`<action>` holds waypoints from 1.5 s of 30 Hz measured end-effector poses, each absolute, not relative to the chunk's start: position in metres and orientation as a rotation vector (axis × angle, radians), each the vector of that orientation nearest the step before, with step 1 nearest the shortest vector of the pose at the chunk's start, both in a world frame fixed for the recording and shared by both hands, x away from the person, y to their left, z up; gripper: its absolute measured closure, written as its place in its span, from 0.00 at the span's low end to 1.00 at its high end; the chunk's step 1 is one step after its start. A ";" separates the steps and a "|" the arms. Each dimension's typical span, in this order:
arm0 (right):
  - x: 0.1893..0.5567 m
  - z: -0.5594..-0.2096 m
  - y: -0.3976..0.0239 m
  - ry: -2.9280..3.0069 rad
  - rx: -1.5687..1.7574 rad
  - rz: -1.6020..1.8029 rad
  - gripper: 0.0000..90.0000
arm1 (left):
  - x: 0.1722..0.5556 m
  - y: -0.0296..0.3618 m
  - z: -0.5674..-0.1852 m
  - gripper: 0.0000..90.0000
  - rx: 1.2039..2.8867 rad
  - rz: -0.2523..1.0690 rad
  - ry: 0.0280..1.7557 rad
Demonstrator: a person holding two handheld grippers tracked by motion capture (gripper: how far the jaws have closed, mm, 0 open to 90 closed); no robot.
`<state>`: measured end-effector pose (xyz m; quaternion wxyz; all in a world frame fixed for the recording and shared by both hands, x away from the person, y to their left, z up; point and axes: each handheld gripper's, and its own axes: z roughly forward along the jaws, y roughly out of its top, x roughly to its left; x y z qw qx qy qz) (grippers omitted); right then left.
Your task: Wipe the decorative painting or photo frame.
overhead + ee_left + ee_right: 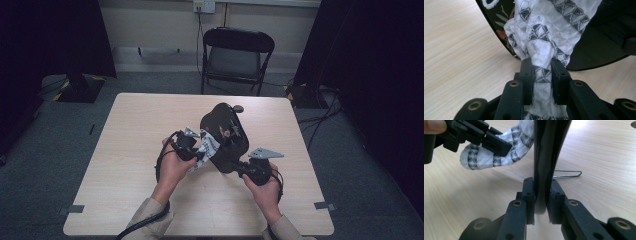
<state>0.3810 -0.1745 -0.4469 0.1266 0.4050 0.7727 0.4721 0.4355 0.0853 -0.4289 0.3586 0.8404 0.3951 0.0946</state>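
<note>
A glossy black tray [226,131] with a painted flower pattern stands tilted up on edge over the middle of the wooden table [135,150]. My right gripper [241,169] is shut on its near rim; in the right gripper view the pads [528,192] clamp the thin black edge [547,150]. My left gripper [199,152] is shut on a bunched white cloth [206,148] with black triangle patterns. That cloth [541,37] presses against the tray's patterned face [499,22], with the left gripper [542,68] just below it. The right gripper view has the cloth [476,157] left of the tray.
A thin bent wire [570,173] lies on the table behind the tray. A small dark round thing [238,108] sits by the tray's far end. A black folding chair [237,55] stands beyond the table's far edge, with cables on the floor at right.
</note>
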 end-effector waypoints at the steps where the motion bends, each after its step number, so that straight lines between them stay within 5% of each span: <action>1: 0.381 -0.447 -0.174 2.250 1.179 1.375 0.88 | 0.435 0.085 -0.430 0.82 2.171 0.247 1.017; 30: 0.381 -0.447 -0.175 2.245 1.182 1.381 0.88 | 0.423 0.083 -0.469 0.82 2.256 0.180 1.053; 45: 0.381 -0.449 -0.176 2.249 1.197 1.382 0.84 | 0.420 0.101 -0.441 0.82 2.210 0.192 1.041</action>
